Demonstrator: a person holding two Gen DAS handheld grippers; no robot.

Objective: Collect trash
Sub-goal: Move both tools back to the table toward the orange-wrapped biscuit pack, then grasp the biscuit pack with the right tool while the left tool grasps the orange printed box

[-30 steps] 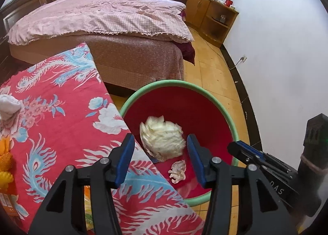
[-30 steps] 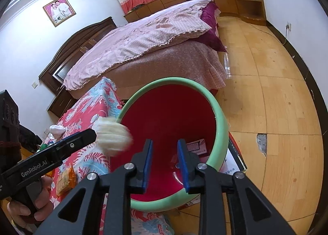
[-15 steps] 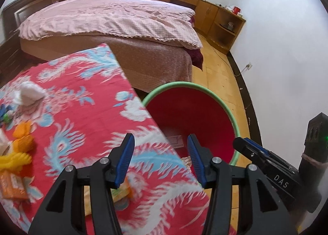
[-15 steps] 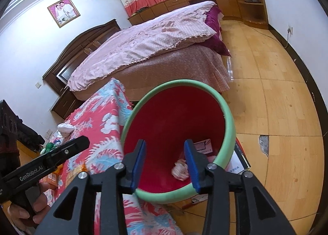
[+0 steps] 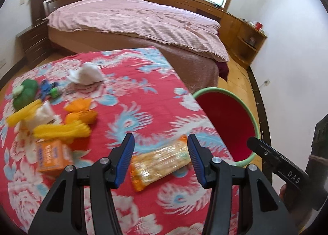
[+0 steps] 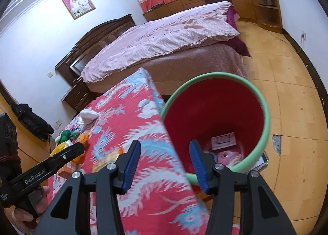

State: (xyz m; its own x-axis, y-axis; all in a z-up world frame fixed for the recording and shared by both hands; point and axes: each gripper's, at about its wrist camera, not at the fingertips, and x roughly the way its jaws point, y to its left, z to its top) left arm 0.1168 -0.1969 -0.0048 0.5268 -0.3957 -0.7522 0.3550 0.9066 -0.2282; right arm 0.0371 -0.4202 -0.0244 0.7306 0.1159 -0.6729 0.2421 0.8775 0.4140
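Where the table (image 5: 143, 99) under its red floral cloth ends at its right edge, the left wrist view shows the red bin (image 5: 227, 124) with a green rim standing on the floor just beside that edge. Bare cloth lies open across the table's middle and far corner; trash is grouped at the left: a white crumpled tissue (image 5: 86, 73), green and yellow pieces, an orange box (image 5: 51, 158). The left gripper (image 5: 160, 158) hangs over the near part of the table, its fingers spread and gripping nothing. A clear snack packet (image 5: 160, 163) lies flat on the cloth below the gap, untouched as far as can be told. The right gripper's tip shows at the right.

In the right wrist view, the right gripper (image 6: 165, 165) straddles the table's edge, one finger over the cloth, the other over the bin's mouth. Its jaws are opening, with nothing between them. Discarded items (image 6: 223, 142) lie on the bin's bottom. Open wooden floor (image 6: 287, 91) extends right of the bin.
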